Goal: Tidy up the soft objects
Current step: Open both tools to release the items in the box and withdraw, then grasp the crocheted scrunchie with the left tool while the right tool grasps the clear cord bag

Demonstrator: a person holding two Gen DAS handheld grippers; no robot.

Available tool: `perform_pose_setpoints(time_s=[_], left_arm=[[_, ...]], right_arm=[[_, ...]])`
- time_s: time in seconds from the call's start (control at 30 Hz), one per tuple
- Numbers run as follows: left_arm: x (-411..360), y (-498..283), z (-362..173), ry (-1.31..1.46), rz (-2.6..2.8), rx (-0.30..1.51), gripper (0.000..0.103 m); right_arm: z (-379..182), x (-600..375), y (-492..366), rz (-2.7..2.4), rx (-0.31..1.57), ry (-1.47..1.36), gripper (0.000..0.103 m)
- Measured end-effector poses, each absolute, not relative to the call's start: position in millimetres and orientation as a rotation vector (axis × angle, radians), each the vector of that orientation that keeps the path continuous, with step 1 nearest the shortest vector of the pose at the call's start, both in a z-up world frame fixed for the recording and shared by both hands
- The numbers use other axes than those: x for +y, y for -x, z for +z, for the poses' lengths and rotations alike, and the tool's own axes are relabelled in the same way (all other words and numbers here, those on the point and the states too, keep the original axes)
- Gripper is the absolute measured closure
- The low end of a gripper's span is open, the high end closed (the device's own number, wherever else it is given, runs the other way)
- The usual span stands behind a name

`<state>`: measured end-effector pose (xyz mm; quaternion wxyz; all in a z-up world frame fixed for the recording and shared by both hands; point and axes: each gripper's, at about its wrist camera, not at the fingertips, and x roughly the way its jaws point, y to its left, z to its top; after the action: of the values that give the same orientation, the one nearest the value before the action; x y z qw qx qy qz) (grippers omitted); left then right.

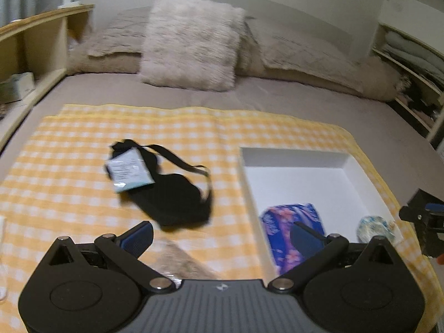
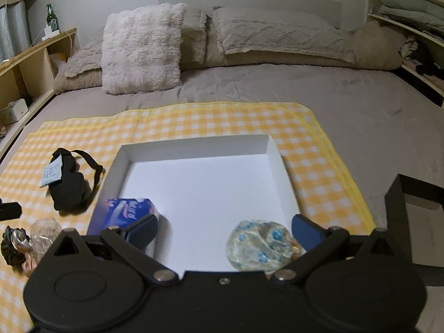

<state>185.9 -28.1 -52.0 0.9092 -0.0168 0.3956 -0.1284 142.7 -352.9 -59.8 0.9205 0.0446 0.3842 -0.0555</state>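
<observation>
L gripper (image 1: 222,236) spread wide, nothing between pads, hovering over yellow-check cloth (image 1: 69,166) on bed. R gripper (image 2: 224,230) likewise wide open, nothing gripped, over near edge of white box (image 2: 194,144).

Inside box, seen from R wrist view: blue tissue pack (image 2: 127,212) in near-left corner, white lettering on it, too blurred to read for sure; floral fabric bundle (image 2: 258,245) near right front, just beside R gripper's right finger, contact unclear. Rest of box floor bare.

Outside box, left of it on cloth: black eye mask (image 2: 69,191) w/ strap, pale-blue card tag (image 2: 51,174) lying on top; print on tag visible but not legible. Near-left on cloth: clear plastic-wrapped item (image 2: 44,229) and dark scrunched piece (image 2: 12,245) beside it, touching or nearly so.

Far end of bed: shaggy cream cushion (image 2: 141,50) leaning against beige pillows (image 2: 277,33). Green bottle (image 2: 50,16) upright on wooden shelf unit (image 2: 33,55), label unreadable. Black open box (image 2: 410,216) at right on grey sheet.
</observation>
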Motion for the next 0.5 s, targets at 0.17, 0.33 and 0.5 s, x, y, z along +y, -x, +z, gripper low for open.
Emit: perform_pose_setpoints(time_s=[0.17, 0.33, 0.5], left_arm=[[6, -190, -50, 0.046, -0.193, 0.801, 0.000], [41, -193, -47, 0.057, -0.127, 0.786, 0.000], [74, -191, -47, 0.074, -0.071, 0.790, 0.000]], right_arm=[[-57, -329, -154, -0.074, 0.781, -0.083, 0.000], [-54, -301, -165, -0.020, 0.769, -0.075, 0.000], [-52, -269, -177, 0.054, 0.763, -0.053, 0.000]])
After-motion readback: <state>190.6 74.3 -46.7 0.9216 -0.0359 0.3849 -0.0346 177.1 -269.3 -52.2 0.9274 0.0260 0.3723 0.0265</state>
